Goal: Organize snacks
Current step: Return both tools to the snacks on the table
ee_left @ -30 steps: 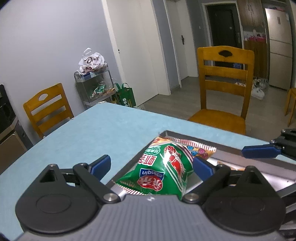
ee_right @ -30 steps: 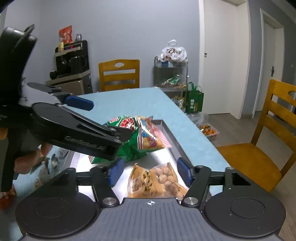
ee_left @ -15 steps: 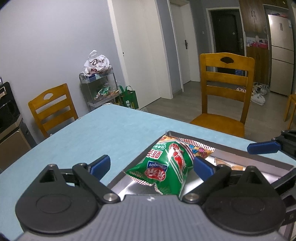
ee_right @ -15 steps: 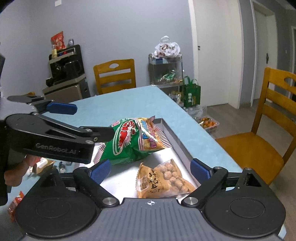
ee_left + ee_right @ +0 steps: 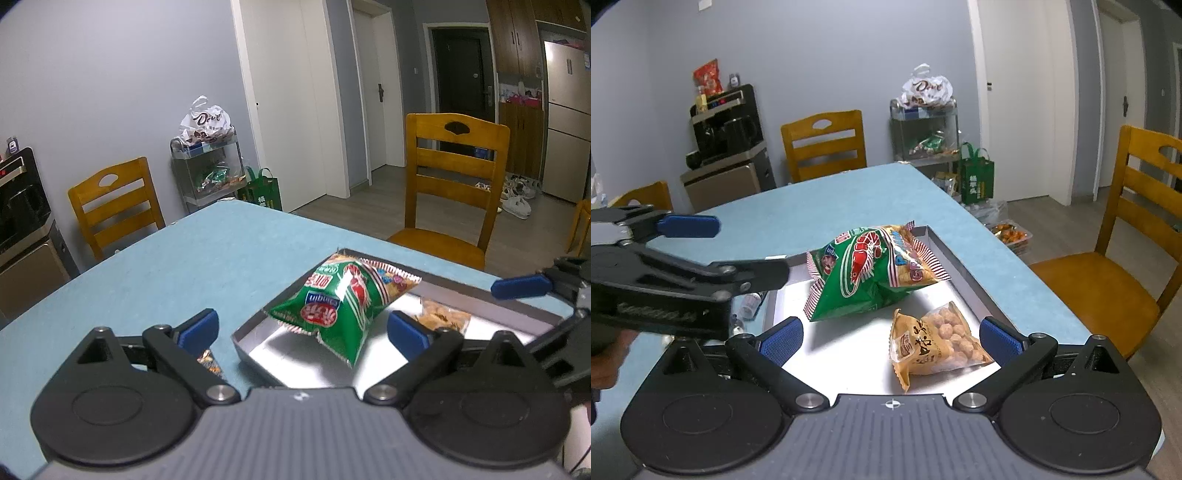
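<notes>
I saw two snacks already in the metal tray (image 5: 964, 266), the green shrimp-chip bag (image 5: 871, 269) and the clear bag of round snacks (image 5: 938, 339), while my right gripper (image 5: 891, 334) was opening with nothing gripped, my left gripper (image 5: 301, 330) stood open and empty, and small items beside the tray remained.

right gripper (image 5: 890, 338) jaws opening, nut packet (image 5: 936, 345) now loose on tray (image 5: 964, 273); left gripper (image 5: 301, 330) backs off, apparently clear of green bag (image 5: 332, 308).
</notes>
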Motion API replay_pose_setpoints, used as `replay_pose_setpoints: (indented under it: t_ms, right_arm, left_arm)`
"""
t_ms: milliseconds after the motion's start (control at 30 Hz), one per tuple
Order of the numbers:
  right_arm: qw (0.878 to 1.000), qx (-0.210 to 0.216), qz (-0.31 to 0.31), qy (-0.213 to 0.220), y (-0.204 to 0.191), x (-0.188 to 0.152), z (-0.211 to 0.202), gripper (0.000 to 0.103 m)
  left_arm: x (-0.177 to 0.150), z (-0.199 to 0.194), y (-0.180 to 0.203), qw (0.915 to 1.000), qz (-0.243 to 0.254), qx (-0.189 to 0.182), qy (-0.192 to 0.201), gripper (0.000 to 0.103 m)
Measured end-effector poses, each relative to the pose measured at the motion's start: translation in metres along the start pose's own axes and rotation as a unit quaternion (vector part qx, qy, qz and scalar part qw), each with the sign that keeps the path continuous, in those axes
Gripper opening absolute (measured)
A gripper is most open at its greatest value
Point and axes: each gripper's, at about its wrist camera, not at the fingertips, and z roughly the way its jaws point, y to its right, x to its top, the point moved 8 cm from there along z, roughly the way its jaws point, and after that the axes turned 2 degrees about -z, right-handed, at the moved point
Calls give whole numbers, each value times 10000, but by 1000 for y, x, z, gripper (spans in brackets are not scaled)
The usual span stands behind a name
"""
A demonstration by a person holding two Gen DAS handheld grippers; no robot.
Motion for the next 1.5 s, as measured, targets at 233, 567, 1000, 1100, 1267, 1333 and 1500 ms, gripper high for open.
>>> replay_pose_setpoints:
  t_ms: [233,567,1000,1100,1267,1333,1500]
  right_arm:
    - [9998,-92,-188,-76,-13,-3,-4,103]
    - [9997,-157,-157,-82,-27,-2,-13,103]
    - [9988,-227,-395,-162,-54,-6,-14,103]
    - [9986,-244,-426,-193,-59,-8,-13,103]
    - [9985,-251,-426,-224,-64,-10,-14,103]
    - [9986,-245,-411,-210,-66,-9,-15,103]
    - [9989,-192,-378,-208,-73,-8,-17,103]
  left_arm:
    - [-10,-29,-18,9999,-137,33,-10,101]
    - [-24,-54,-38,9997,-258,-22,-42,102]
    - [-53,-67,-53,9992,-336,-110,-168,102]
    - [-56,-69,-56,9992,-344,-129,-171,102]
    - [-63,-73,-59,9992,-311,-149,-219,102]
    - [-66,-74,-61,9992,-286,-152,-226,102]
    - [-74,-75,-70,9991,-330,-109,-260,102]
